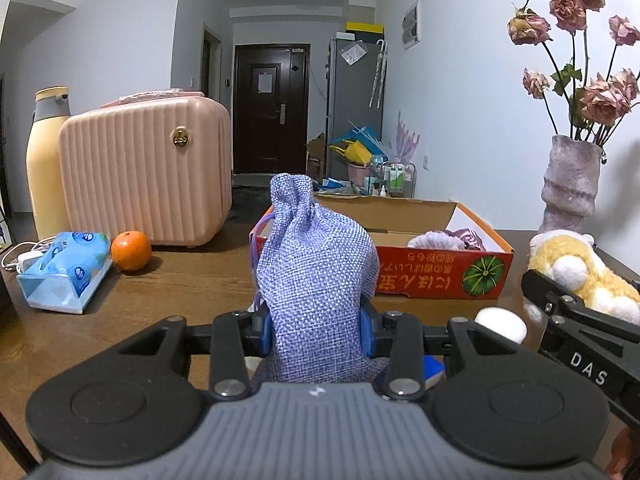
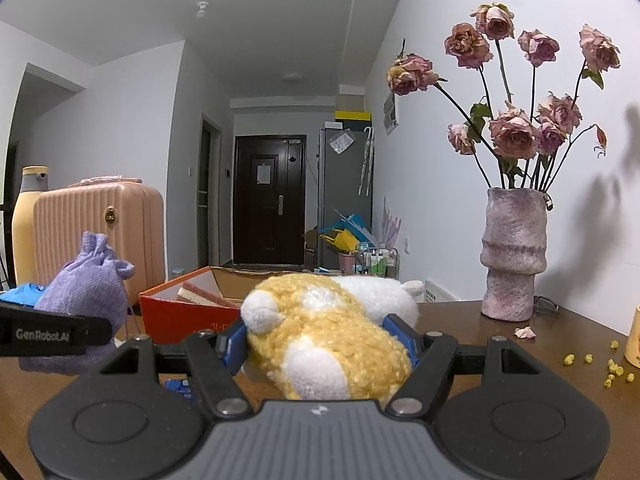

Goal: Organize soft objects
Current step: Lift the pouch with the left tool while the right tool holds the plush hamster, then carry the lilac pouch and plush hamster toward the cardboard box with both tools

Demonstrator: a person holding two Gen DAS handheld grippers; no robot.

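Left wrist view: soft, light purple pouch [image 1: 316,276] is pinched low by left gripper [image 1: 316,330]; yielding plush toy [image 2: 328,340] is clamped mid-body by right gripper [image 2: 322,342].

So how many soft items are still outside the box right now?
2 in view. The purple pouch is clamped in the left gripper; the plush toy is clamped in the right gripper. Both are short of the box. Others may be hidden.

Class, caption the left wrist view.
Left tool grips a purple woven drawstring pouch before an open red cardboard box.
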